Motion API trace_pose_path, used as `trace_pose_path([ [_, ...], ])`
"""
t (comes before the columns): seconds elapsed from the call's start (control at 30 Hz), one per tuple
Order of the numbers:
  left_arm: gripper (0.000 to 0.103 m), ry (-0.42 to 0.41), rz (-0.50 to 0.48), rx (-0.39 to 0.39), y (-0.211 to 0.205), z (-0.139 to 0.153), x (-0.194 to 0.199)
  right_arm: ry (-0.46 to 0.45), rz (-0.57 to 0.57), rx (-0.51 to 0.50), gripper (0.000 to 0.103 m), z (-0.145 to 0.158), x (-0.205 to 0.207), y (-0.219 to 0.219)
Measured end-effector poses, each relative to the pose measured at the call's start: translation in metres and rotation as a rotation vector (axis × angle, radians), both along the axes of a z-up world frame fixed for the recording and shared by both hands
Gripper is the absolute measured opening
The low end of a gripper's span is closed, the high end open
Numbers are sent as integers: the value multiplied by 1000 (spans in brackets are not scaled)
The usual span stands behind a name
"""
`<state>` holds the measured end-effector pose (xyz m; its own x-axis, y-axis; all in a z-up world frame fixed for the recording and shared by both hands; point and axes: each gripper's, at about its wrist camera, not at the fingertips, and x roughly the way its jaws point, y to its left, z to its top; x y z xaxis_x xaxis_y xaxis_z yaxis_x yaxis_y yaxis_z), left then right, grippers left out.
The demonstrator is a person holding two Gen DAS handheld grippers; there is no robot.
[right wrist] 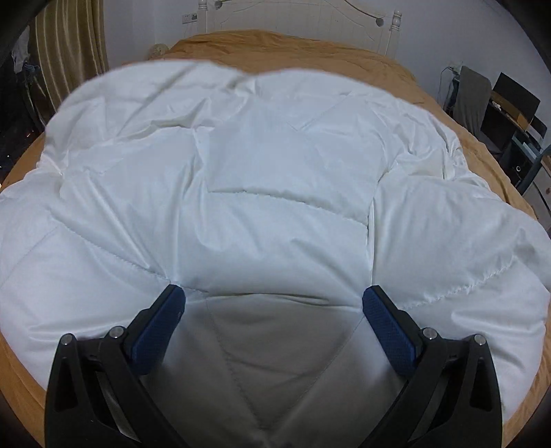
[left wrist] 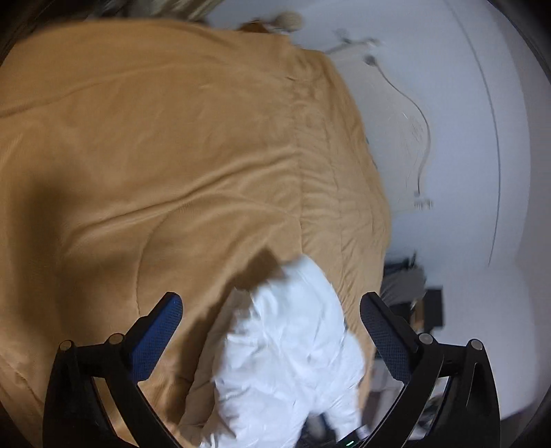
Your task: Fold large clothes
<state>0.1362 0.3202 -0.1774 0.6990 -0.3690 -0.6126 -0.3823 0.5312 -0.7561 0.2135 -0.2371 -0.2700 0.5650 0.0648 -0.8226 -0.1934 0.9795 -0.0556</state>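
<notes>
The right gripper is seen with its jaws spread wide just above the white padded garment, nothing being clasped between the blue pads. The garment is laid flat on the tan bedspread, and most of the bedspread's near and middle area is covered by it; a shaded fold is seen closest to the gripper. Beyond the garment, a bare strip of bedspread is left, and behind that the white headboard is seen. To the right of the bedspread a cluttered desk is visible.

In the left wrist view, which is blurred, the left gripper is likewise held wide apart and empty. A crumpled part of the garment lies below and between the fingers, at the bedspread's near right edge, untouched by the pads.
</notes>
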Motion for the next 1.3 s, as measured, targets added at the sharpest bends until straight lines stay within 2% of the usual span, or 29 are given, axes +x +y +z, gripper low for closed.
trace_pose_path([
  [0.07, 103, -20, -65, 113, -46, 13, -1, -1, 1, -4, 103, 0, 1, 1],
  [0.13, 103, -20, -135, 259, -102, 16, 1, -2, 2, -8, 103, 0, -1, 0],
  [0.2, 103, 3, -224, 445, -167, 11, 3, -4, 1, -7, 103, 1, -2, -1],
  [0.23, 103, 2, -272, 504, -193, 6, 5, -5, 1, -6, 103, 1, -2, -1],
  [0.3, 103, 1, -430, 592, -246, -12, 13, -11, 1, -5, 103, 1, -6, 7],
  [0.37, 103, 32, -531, 678, -282, -35, 16, -24, 1, -7, 103, -1, -10, 7],
  [0.43, 103, 71, -528, 872, -301, -63, 21, -44, 1, -19, 103, -1, -15, 11],
  [0.47, 103, 90, -506, 901, -297, -76, 24, -45, 1, -19, 103, 0, -17, 11],
  [0.53, 103, 44, -453, 778, -273, -93, 24, -42, -3, 9, 103, 3, -21, 4],
  [0.57, 103, 25, -423, 743, -264, -96, 22, -40, -7, 23, 103, 5, -22, -1],
  [0.67, 103, 19, -434, 776, -267, -97, 17, -53, -45, 21, 103, 16, -30, -19],
  [0.77, 103, 13, -419, 791, -269, -101, 13, -126, -131, -71, 103, 34, -39, -32],
  [0.87, 103, 11, -417, 802, -271, -104, 15, -169, -81, 23, 103, 63, -42, -31],
  [0.93, 103, 9, -420, 800, -269, -104, 13, -143, -26, 37, 103, 72, -30, -15],
  [1.0, 103, 7, -420, 792, -266, -105, 11, -78, -32, 12, 103, 61, -6, -7],
  [1.07, 103, 4, -426, 783, -264, -107, 14, 10, -104, -43, 103, 31, 26, -23],
  [1.1, 103, 5, -430, 783, -264, -107, 14, 50, -126, -9, 103, 17, 39, -40],
  [1.13, 103, 5, -431, 782, -262, -107, 15, 55, -144, 39, 103, 12, 45, -56],
  [1.17, 103, 6, -432, 779, -258, -106, 15, 52, -172, 40, 103, 13, 46, -67],
  [1.3, 103, 40, -440, 769, -253, -98, 17, 47, -257, -18, 103, 19, 44, -93],
])
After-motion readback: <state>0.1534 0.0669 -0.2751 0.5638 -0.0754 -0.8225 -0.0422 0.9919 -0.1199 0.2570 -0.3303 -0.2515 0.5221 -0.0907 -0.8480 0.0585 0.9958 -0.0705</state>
